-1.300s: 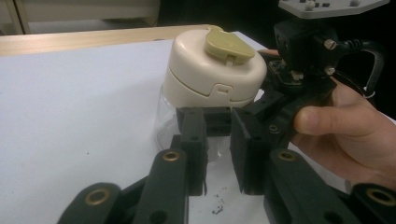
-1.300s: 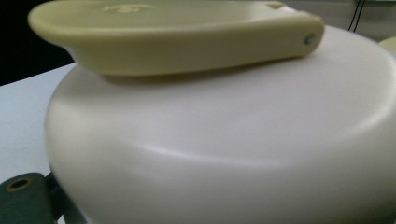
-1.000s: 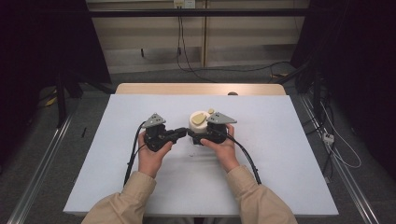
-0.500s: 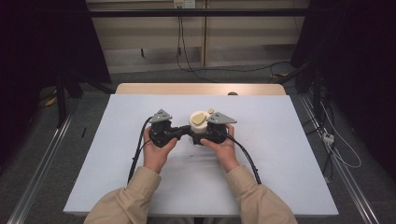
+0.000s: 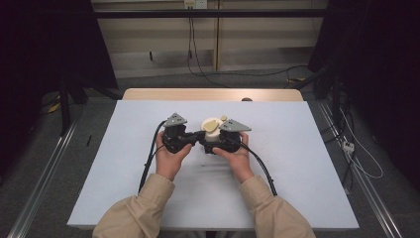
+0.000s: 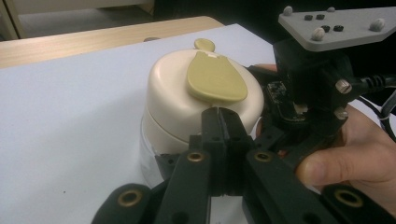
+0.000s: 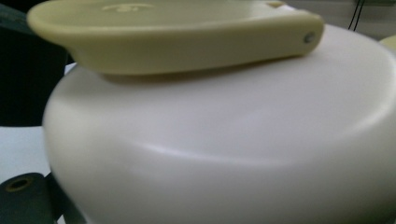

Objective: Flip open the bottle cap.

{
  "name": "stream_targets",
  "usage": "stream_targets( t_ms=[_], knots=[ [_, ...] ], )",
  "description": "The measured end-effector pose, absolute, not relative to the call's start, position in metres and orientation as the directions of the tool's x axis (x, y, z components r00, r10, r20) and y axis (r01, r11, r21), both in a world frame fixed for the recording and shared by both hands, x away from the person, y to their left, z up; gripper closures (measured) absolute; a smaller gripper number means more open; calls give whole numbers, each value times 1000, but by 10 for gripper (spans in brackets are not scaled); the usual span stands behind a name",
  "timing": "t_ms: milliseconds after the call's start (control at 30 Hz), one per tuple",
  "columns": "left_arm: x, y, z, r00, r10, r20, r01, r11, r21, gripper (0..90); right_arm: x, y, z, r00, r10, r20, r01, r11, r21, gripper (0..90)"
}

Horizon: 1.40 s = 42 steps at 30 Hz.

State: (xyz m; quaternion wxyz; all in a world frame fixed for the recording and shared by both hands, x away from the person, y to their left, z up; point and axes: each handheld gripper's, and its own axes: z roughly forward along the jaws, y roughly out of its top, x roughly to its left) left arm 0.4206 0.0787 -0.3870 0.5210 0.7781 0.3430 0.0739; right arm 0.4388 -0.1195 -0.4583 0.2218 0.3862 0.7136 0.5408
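The high view looks forward and down over the table. Both gripper views sit close, sharing the cream container.

Cream container base behind right hand-held gripper, unseen jaws

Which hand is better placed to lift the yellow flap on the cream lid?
Probably the left. Its tongs are shut, with the tips just below the edge of the yellow flap. The right tongs appear to grip the cream container, so they likely hold it steady.
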Motion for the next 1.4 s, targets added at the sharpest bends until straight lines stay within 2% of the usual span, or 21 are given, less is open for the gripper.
stream_targets(
  t_ms=[1400],
  knots=[
    [426,71,-369,757,612,-228,439,-217,872,900,439,-120,-459,-603,791,102,312,116,943,65]
  ],
)
